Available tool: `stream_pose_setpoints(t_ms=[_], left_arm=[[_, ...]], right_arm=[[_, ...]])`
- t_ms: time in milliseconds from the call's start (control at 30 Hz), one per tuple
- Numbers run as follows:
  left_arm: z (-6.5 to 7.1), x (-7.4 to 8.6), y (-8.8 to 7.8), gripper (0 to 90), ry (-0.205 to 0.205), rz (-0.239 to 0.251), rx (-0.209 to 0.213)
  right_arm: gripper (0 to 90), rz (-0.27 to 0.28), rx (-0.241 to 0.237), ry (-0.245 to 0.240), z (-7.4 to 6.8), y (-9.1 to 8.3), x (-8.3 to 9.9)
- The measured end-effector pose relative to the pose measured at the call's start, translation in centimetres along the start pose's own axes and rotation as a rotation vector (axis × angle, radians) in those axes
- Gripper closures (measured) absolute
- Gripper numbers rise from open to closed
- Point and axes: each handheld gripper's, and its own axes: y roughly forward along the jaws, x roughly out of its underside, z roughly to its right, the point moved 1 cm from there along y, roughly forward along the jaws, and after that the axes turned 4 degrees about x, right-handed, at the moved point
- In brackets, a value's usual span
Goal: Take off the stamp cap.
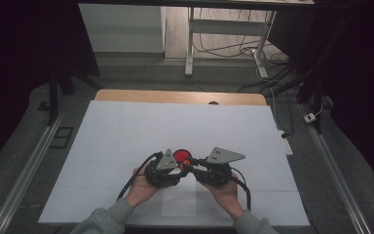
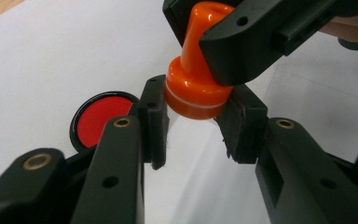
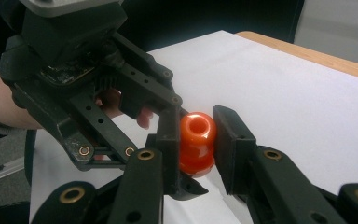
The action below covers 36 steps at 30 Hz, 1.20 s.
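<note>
Item: orange stamp, held above the bench between both hands; my right gripper has its jaws clamped on the handle, my left gripper has its jaws closed on the clear base cap. Status, as I judge it: cap not yet pulled off, inking and stamping left; the round red ink pad lies open just beside. Setting: white sheet over a wooden bench, dim room with cables on the floor.

Both forearms enter from six o'clock in the high view and angle inward. The left gripper points toward three o'clock, the right gripper toward nine o'clock, tips meeting nose to nose at centre. Each hand wraps its gripper's body from below. Both pairs of jaws are drawn in, clamped tight.
</note>
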Motion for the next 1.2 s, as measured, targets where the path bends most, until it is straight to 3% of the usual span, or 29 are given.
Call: stream_pose_setpoints(t_ms=[800, 1200], left_arm=[[0.26, 0.01, 0.15, 64.7, 0.026, -0.011, -0.024], [0.36, 0.14, 0.17, 65.2, 0.048, -0.013, -0.034]], right_arm=[[72.0, 0.002, -0.001, 0.010, 0.01, 0.06, 0.12], [72.3, 0.003, 0.008, -0.009, -0.15, 0.06, 0.21]])
